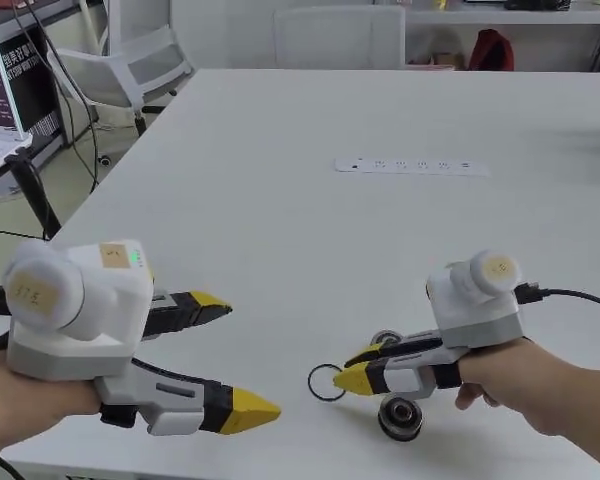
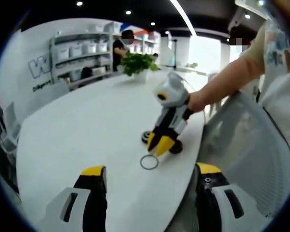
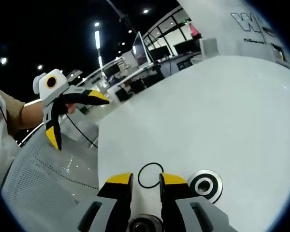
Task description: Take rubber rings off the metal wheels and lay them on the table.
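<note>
Near the front edge of the white tabletop [image 1: 280, 200], the head view shows me a thin black rubber ring [image 1: 327, 383] lying flat just off the right gripper [image 1: 345, 377], whose tongs are narrowly parted and empty. A small round metal wheel [image 1: 400, 417] sits close by. The left gripper [image 1: 235, 355] hangs spread wide, well apart. The left gripper view puts the ring [image 2: 149, 162] by that same edge. The right gripper view has it [image 3: 151, 175] just ahead of my tips. I judge it light, floppy and grippy, so I'd pinch one side of the band.
</note>
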Available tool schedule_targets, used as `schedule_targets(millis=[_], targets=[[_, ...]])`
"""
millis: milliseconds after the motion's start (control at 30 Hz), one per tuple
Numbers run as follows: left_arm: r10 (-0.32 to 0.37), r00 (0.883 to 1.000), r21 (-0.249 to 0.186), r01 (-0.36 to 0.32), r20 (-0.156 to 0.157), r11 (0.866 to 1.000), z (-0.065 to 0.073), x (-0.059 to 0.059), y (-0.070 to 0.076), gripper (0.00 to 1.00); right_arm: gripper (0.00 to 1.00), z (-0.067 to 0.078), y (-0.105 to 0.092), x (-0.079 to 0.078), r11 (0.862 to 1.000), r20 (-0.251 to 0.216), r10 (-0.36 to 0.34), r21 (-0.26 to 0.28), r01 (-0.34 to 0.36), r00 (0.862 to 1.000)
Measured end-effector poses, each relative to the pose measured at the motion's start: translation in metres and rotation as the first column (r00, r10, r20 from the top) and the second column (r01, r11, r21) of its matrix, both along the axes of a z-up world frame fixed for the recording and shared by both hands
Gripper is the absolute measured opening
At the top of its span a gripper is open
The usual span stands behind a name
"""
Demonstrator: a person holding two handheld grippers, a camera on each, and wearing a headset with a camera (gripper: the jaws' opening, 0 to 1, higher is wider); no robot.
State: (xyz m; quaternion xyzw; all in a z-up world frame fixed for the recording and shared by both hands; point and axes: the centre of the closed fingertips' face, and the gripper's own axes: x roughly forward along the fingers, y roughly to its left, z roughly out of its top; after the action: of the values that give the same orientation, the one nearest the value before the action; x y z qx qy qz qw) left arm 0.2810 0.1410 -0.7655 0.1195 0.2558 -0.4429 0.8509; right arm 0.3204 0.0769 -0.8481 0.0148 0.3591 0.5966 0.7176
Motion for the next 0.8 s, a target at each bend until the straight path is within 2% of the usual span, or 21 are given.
schedule_targets(millis=[800], targets=[[-0.036, 0.999, -0.002, 0.036, 0.014, 0.999, 0.003, 0.011, -0.015, 0.74, 0.25, 0.035, -0.011, 0.0, 0.996, 0.037, -0.012, 0.093, 0.008, 0.999]])
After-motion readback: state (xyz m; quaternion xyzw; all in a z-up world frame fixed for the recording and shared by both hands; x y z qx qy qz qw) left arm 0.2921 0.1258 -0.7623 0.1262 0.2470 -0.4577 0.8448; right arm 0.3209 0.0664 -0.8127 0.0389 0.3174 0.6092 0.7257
